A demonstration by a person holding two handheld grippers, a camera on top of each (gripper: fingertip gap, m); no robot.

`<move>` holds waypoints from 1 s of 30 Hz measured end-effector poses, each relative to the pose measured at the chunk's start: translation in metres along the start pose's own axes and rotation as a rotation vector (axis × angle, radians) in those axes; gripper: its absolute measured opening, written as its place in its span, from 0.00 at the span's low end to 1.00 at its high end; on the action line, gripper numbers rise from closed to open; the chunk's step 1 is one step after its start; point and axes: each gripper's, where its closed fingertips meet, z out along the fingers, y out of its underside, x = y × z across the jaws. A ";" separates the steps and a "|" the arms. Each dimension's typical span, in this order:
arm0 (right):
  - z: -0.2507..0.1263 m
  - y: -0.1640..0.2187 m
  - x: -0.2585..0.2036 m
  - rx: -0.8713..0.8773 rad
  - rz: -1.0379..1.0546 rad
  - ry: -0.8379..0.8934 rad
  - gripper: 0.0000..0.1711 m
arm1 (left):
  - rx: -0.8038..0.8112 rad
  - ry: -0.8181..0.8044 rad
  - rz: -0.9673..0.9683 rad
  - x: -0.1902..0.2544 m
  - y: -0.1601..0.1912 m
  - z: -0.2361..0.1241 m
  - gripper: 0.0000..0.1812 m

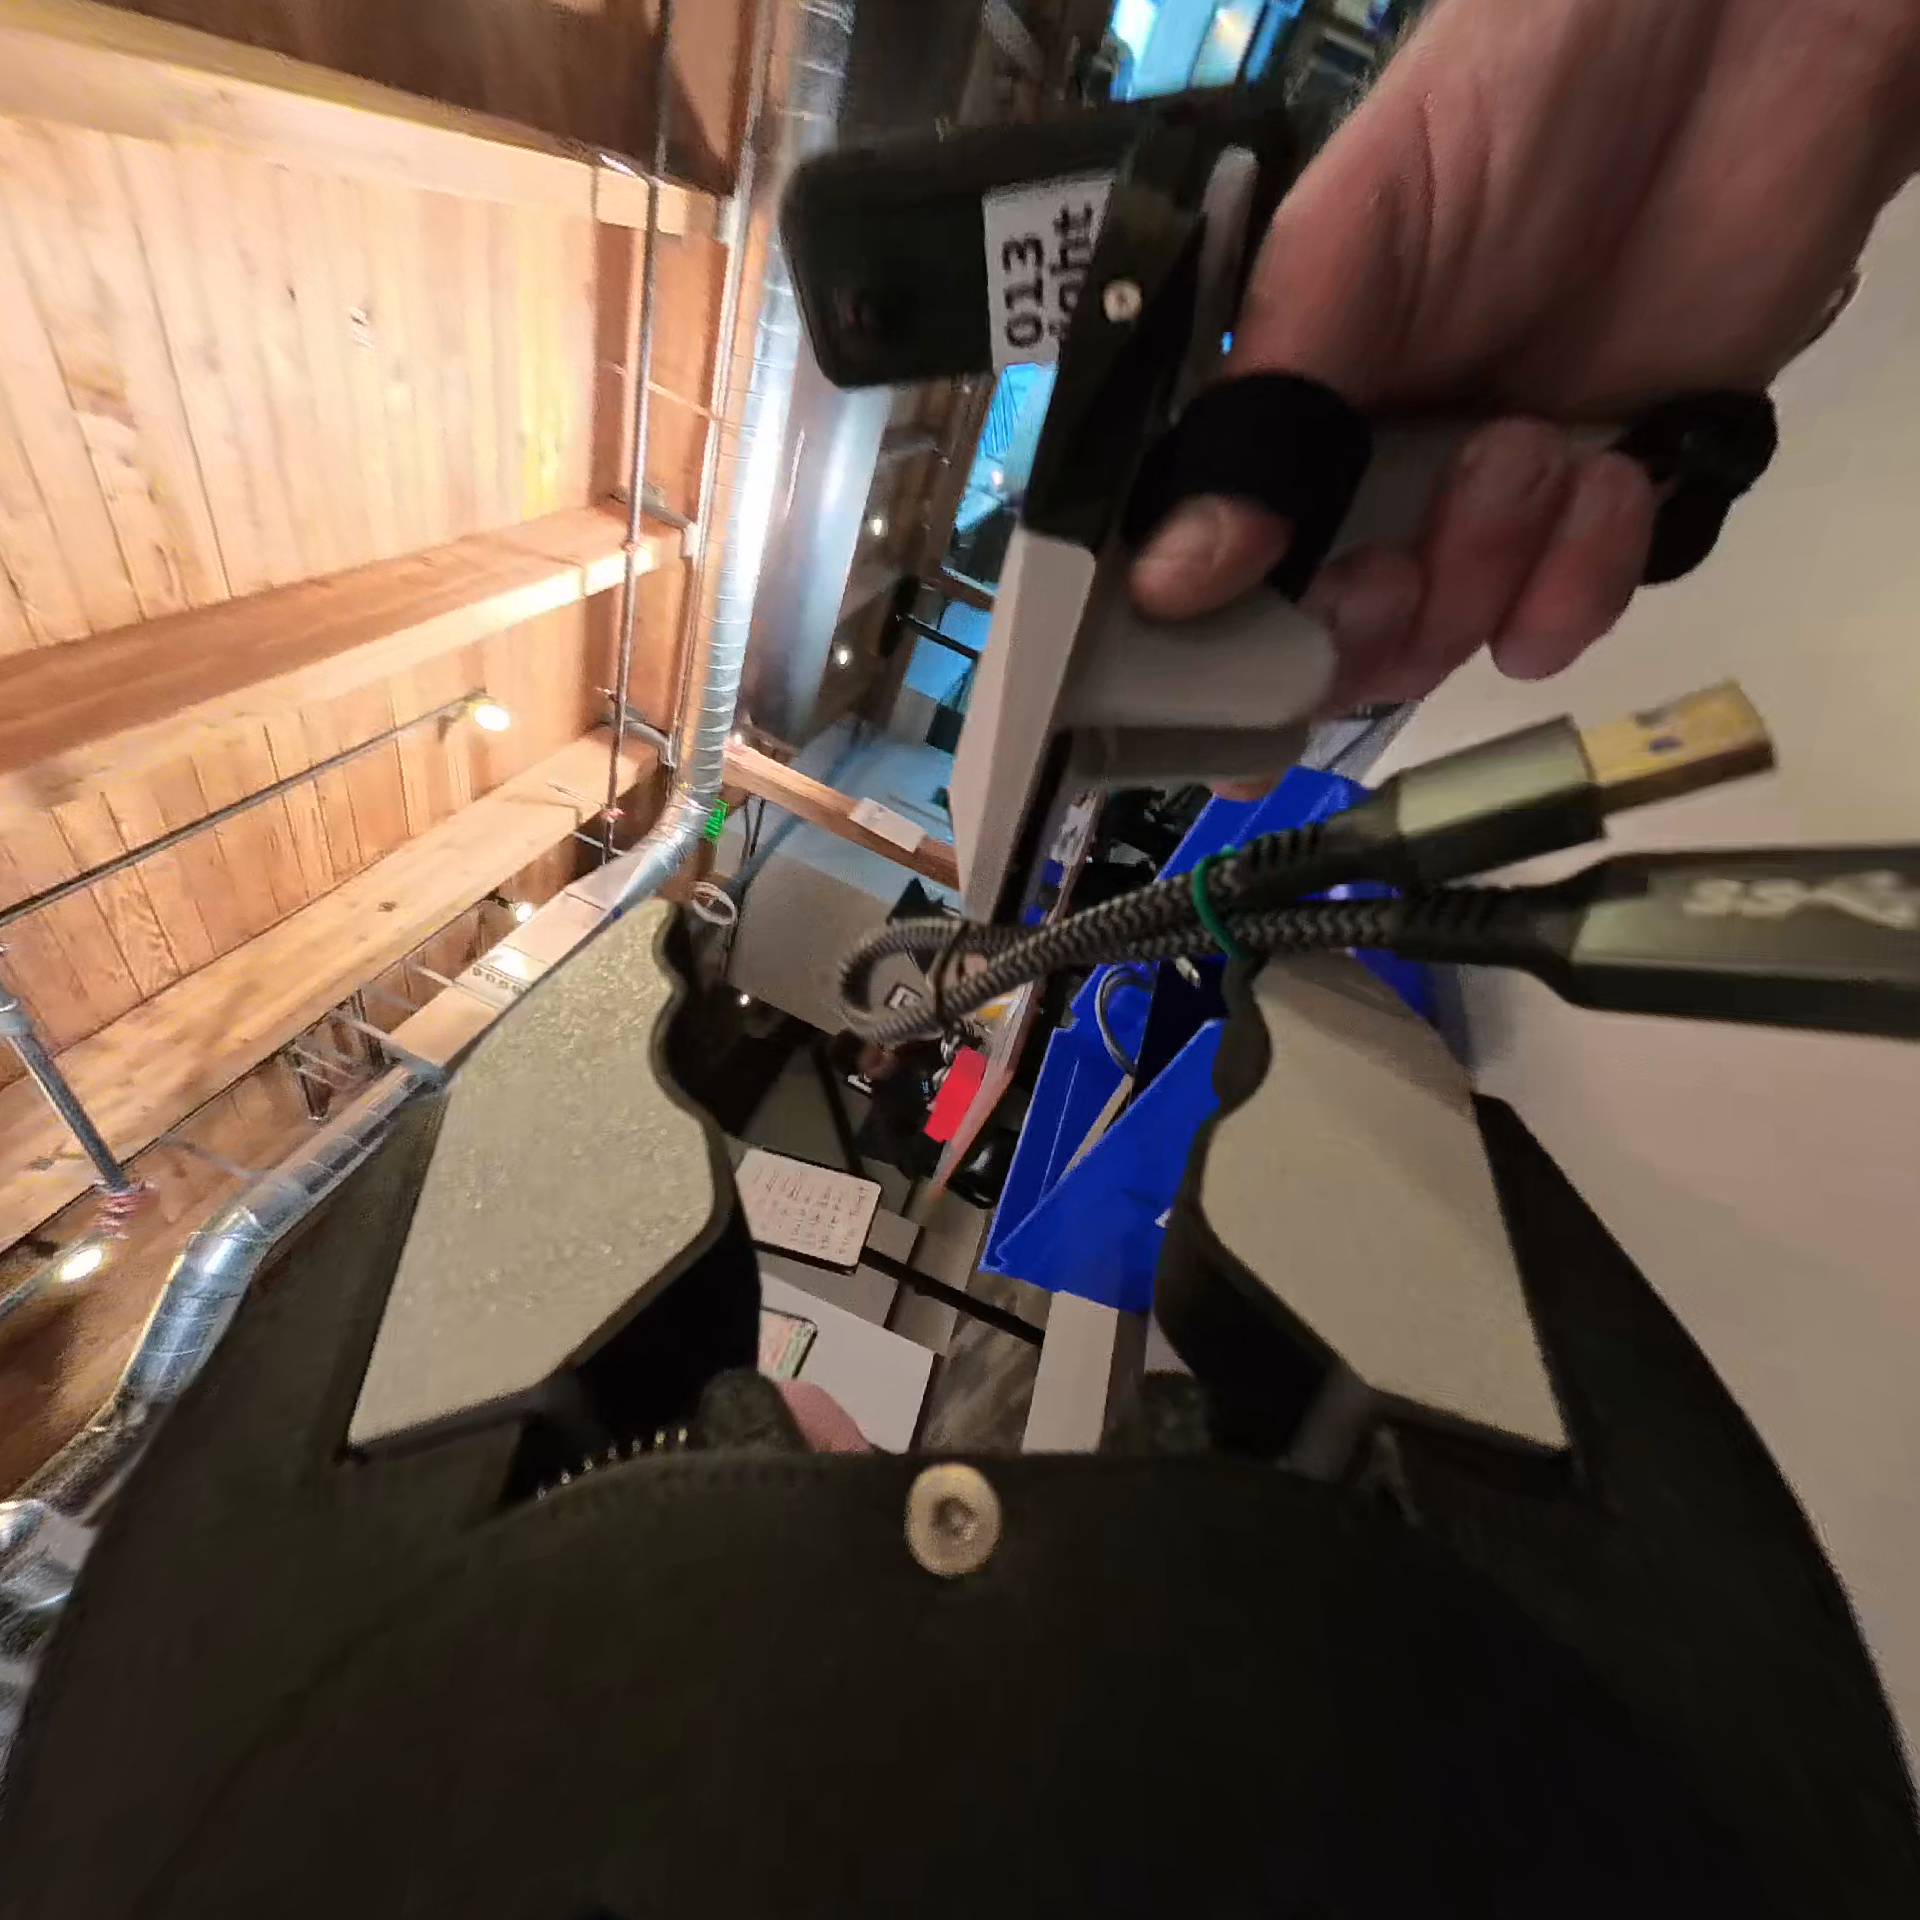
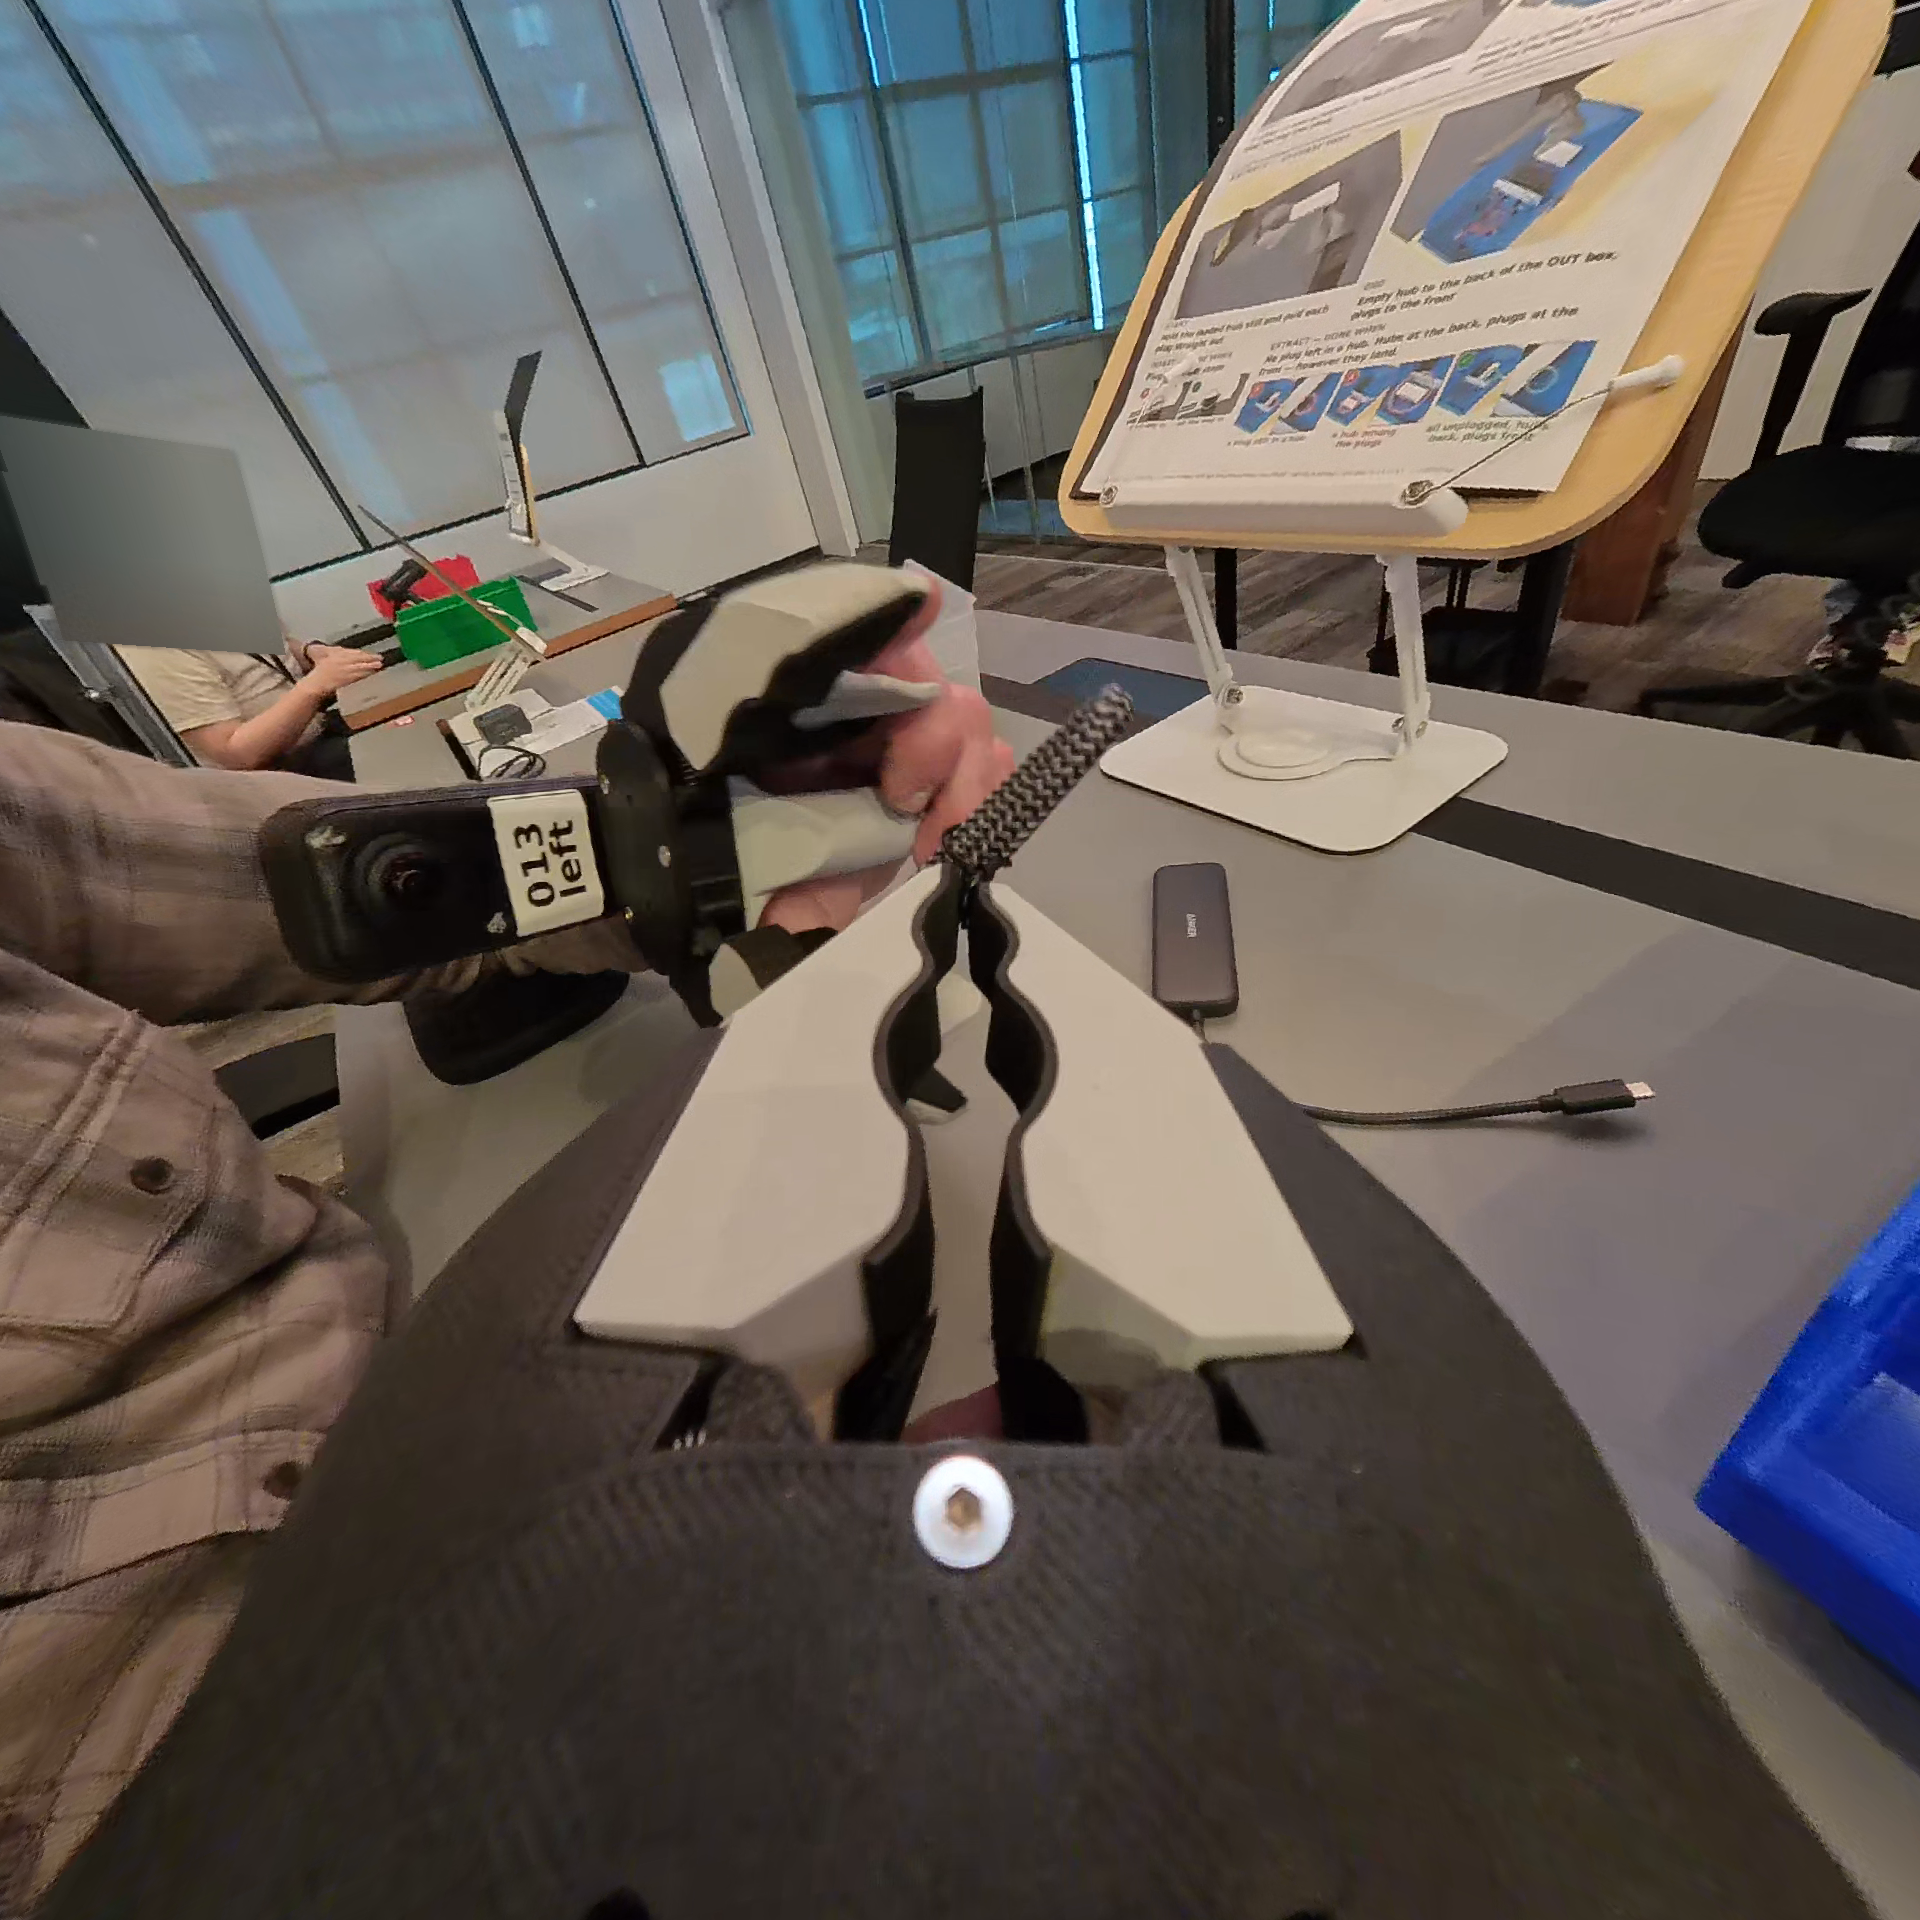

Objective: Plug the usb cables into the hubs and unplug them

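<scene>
The braided usb cable (image 2: 1039, 779), folded and tied with a green band, has 2 plugs (image 1: 1621, 769) and seems pinched at the nearly closed tips of the right gripper (image 2: 966, 904). The left gripper (image 1: 956, 997), tilted sideways, gapes wide. A dark hub (image 2: 1195, 951) bearing small lettering lies on the grey table (image 2: 1558, 935).

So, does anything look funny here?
A little. The braided cable is folded double and bound with a green tie, so both its plugs stick out side by side. The right gripper pinches it up in the air, while the hub lies apart on the table.
</scene>
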 end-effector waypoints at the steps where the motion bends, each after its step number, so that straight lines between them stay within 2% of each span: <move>1: 0.001 0.002 -0.001 -0.004 0.005 -0.008 0.00 | 0.012 -0.003 -0.007 0.000 -0.004 -0.002 0.53; 6: 0.010 0.015 -0.002 -0.042 -0.010 -0.013 0.00 | 0.056 -0.037 -0.045 -0.010 -0.023 -0.010 0.47; 13: 0.016 0.023 -0.006 -0.062 -0.108 -0.015 0.00 | 0.008 0.054 -0.178 -0.022 -0.024 -0.006 0.41; 15: 0.015 0.023 -0.005 -0.052 -0.099 -0.022 0.00 | -0.013 0.073 -0.232 -0.026 -0.018 -0.004 0.40; 17: 0.015 0.024 -0.004 -0.041 -0.078 -0.028 0.00 | -0.011 0.060 -0.297 -0.038 -0.014 -0.005 0.31; 22: 0.016 0.030 -0.008 0.004 -0.020 -0.071 0.00 | -0.047 0.061 -0.363 -0.045 0.006 -0.002 0.27; 30: 0.021 0.039 -0.018 -0.024 -0.090 -0.112 0.00 | -0.157 0.226 -0.574 -0.031 0.035 0.015 0.28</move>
